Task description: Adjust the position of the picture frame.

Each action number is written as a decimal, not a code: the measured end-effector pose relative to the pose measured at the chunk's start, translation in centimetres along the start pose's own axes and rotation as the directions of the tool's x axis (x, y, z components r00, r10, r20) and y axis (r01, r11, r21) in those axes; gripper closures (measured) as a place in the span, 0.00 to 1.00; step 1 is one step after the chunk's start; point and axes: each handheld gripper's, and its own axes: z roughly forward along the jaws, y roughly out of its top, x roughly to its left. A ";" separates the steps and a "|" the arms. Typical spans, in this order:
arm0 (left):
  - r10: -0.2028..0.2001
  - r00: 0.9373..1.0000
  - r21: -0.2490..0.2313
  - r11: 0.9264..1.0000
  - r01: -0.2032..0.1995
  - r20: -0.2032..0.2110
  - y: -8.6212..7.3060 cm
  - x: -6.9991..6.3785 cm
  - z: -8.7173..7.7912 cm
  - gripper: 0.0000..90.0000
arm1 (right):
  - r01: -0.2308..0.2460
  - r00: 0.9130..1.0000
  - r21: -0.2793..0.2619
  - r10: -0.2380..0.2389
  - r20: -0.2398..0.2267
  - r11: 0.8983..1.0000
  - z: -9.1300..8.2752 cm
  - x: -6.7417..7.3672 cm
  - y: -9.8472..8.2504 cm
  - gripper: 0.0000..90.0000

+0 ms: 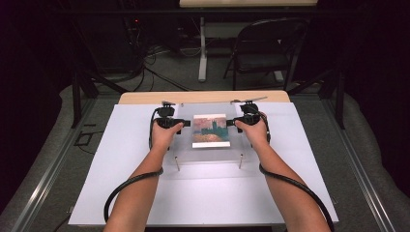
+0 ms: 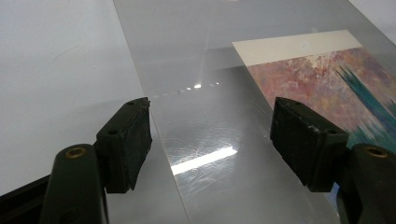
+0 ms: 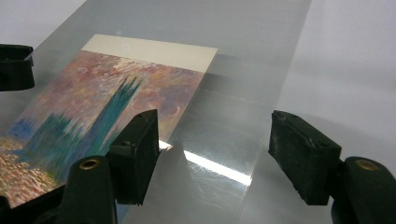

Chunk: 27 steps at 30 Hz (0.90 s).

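Print: I see the painted picture (image 1: 211, 130) lying flat under the clear sheet (image 1: 209, 155), mid-table (image 1: 121, 193).
Left gripper (image 2: 212, 140): at the picture's 9 o'clock, jaws spread wide over the sheet's edge.
Right gripper (image 3: 212, 151): at its 3 o'clock, jaws likewise apart, gripping nothing.
Sheet: raised on two small posts (image 1: 177, 163) at 6 o'clock.
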 end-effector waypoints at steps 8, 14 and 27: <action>-0.018 1.000 -0.014 1.000 0.018 0.014 -0.3 0.1 0.0 0.32 | -0.026 1.000 0.010 0.026 -0.008 1.000 0.0 -0.1 0.0 0.35; -0.057 0.997 0.016 0.998 0.057 0.051 -0.3 0.4 0.3 0.26 | -0.047 0.999 0.014 0.047 -0.026 0.999 0.1 -0.2 -0.2 0.33; -0.084 0.994 0.023 0.996 0.083 0.064 -0.4 0.2 0.4 0.23 | -0.075 0.996 0.013 0.076 -0.052 0.997 0.4 -0.4 -0.3 0.31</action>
